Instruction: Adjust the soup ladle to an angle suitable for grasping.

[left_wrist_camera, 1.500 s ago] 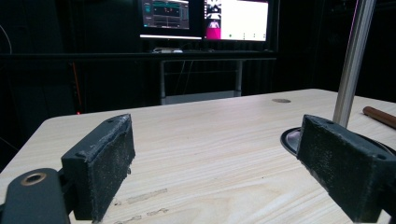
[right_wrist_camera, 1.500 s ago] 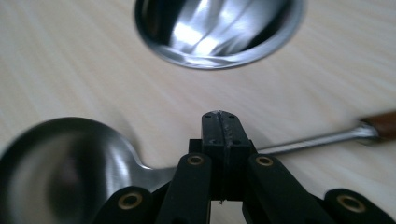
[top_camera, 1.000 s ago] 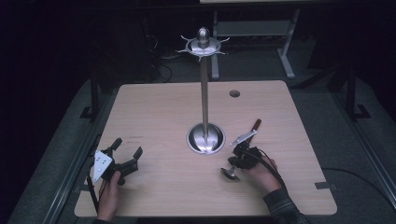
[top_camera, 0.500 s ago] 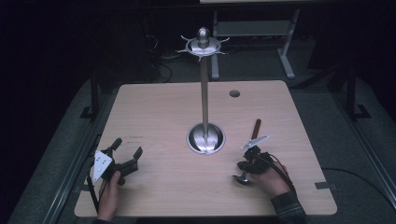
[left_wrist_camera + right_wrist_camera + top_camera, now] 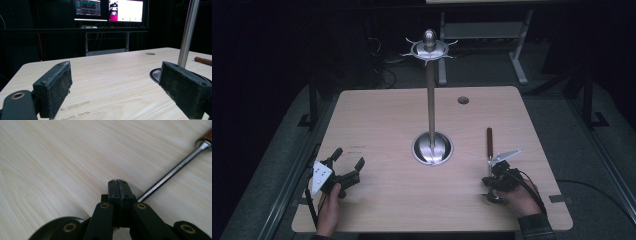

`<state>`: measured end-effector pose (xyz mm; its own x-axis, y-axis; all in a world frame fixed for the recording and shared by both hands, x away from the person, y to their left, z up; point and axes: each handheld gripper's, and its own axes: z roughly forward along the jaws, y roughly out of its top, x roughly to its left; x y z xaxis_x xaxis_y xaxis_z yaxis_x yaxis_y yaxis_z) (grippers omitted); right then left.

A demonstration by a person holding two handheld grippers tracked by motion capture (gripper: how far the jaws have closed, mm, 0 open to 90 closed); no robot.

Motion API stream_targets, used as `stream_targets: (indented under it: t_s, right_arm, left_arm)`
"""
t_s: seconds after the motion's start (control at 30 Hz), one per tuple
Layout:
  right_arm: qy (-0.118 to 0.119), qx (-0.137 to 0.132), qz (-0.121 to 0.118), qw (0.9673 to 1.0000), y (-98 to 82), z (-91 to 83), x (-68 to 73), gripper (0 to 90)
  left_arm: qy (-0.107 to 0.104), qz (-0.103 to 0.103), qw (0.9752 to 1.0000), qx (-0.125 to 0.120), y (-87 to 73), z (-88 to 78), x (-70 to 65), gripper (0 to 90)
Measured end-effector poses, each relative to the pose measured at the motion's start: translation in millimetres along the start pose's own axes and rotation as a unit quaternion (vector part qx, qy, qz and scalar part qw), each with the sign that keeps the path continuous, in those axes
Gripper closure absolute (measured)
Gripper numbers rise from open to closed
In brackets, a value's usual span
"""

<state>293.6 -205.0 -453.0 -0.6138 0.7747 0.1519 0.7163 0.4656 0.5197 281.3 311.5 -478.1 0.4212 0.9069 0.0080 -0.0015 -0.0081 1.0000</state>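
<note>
My right gripper [image 5: 493,176] sits at the near right of the table [image 5: 387,120], pointing down at the wood. Jaws fully closed, pads pressed flat together in the right gripper view [image 5: 118,185]. Can't tell if they pinch the utensil: its chrome shaft [image 5: 172,175] runs out from behind the jaws, up and right to a brown wooden handle [image 5: 207,135]. In the high view the handle [image 5: 488,141] lies flat on the table, pointing away from me, right of the stand base. A small shiny piece by my right hand [image 5: 518,196] is too blurred to identify.

My left gripper [image 5: 346,167] rests at the near left, jaws wide apart, nothing between them, only bare tabletop between the pads [image 5: 56,87] in the left gripper view.

Table is light wood grain, with a round cable hole [image 5: 463,100] at the far side. Centre: a tall metal stand [image 5: 430,100], dished round base [image 5: 432,148], upright pole, hooked crown on top.

Room is dark. Two lit monitors [image 5: 110,9] behind the table, a metal frame leg [image 5: 518,47] on the floor beyond.
</note>
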Motion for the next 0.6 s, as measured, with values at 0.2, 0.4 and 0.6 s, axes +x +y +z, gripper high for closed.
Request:
stream_targets:
  t_s: [0.2, 0.4, 0.6]
  right_arm:
    - [-0.017, -0.002, 0.023, 0.9996, -17.8, -15.6, -14.7, 89.7]
    - [-0.016, -0.02, 0.031, 0.9992, -23.0, -24.3, -22.1, 89.7]
    - [-0.026, -0.038, 0.033, 0.9984, -14.1, -28.0, -30.9, 89.7]
  left_arm:
    - [0.001, 0.001, 1.0, 0.001, 0.1, -0.2, -0.1, 10.6]
    - [0.0, 0.0, 1.0, -0.002, -0.1, 0.2, -0.1, 10.6]
    - [0.0, 0.0, 1.0, -0.001, -0.1, 0.2, 0.0, 10.6]
